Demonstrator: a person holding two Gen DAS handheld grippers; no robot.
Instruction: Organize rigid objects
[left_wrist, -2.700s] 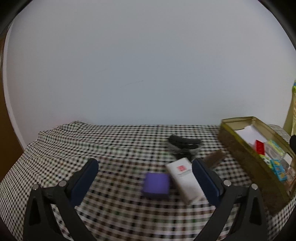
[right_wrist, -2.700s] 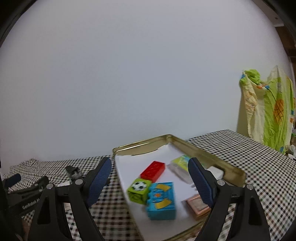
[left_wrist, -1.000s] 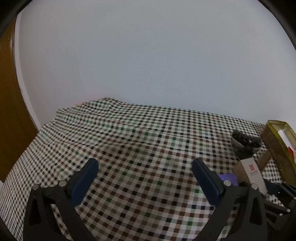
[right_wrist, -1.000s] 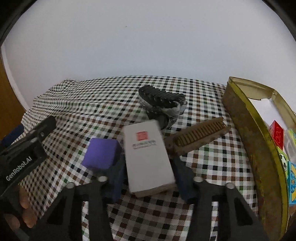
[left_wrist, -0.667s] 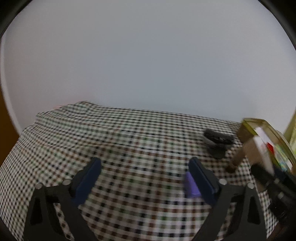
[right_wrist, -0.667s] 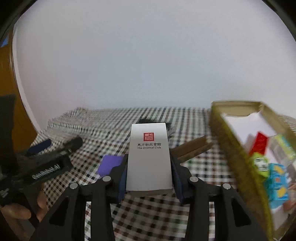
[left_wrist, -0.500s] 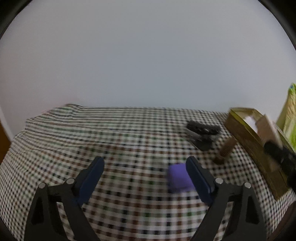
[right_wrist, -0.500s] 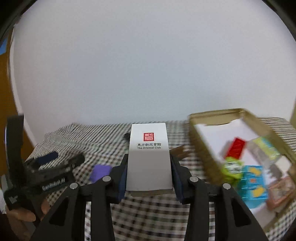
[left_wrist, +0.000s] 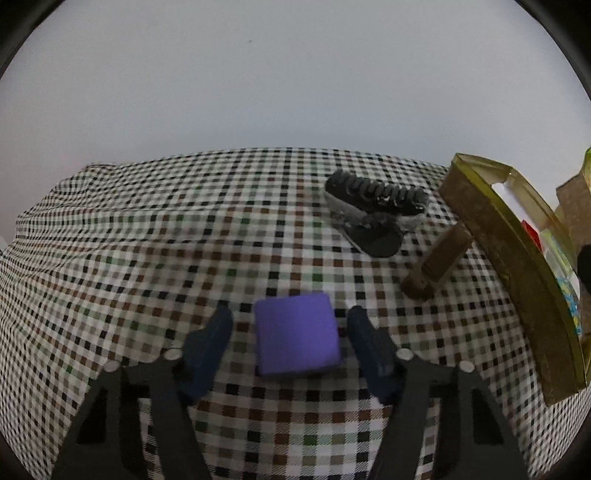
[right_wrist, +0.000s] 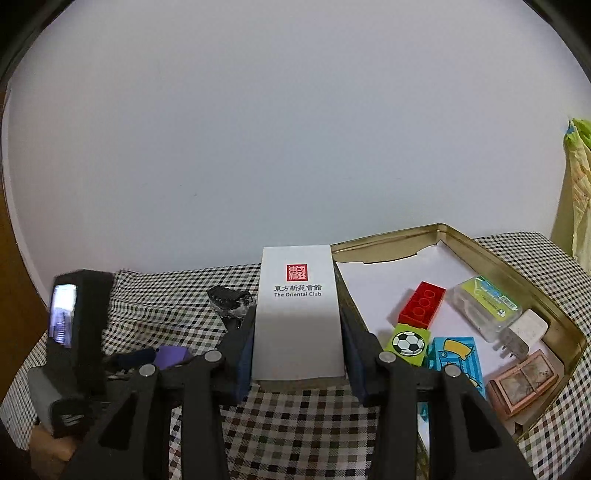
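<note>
My right gripper (right_wrist: 298, 332) is shut on a white box (right_wrist: 298, 310) with a red seal, held above the cloth beside the gold tin tray (right_wrist: 565, 325). My left gripper (left_wrist: 290, 332) is open, its fingers either side of a purple block (left_wrist: 297, 341) lying on the checked cloth, with small gaps to both pads. The purple block also shows in the right wrist view (right_wrist: 170, 356). A brown comb (left_wrist: 437, 266) and a black hair clip (left_wrist: 373, 206) lie further back.
The tray (left_wrist: 517, 266) holds a red brick (right_wrist: 423, 304), a football block (right_wrist: 408, 343), a blue block (right_wrist: 456, 360), a clear case (right_wrist: 484, 306), a white plug (right_wrist: 524, 332) and a brown frame (right_wrist: 522, 382). Checked cloth (left_wrist: 147, 258) covers the table. White wall behind.
My right gripper closed on the white box, lifted it and carried it to the tray. My left gripper swung right and lowered around the purple block.
</note>
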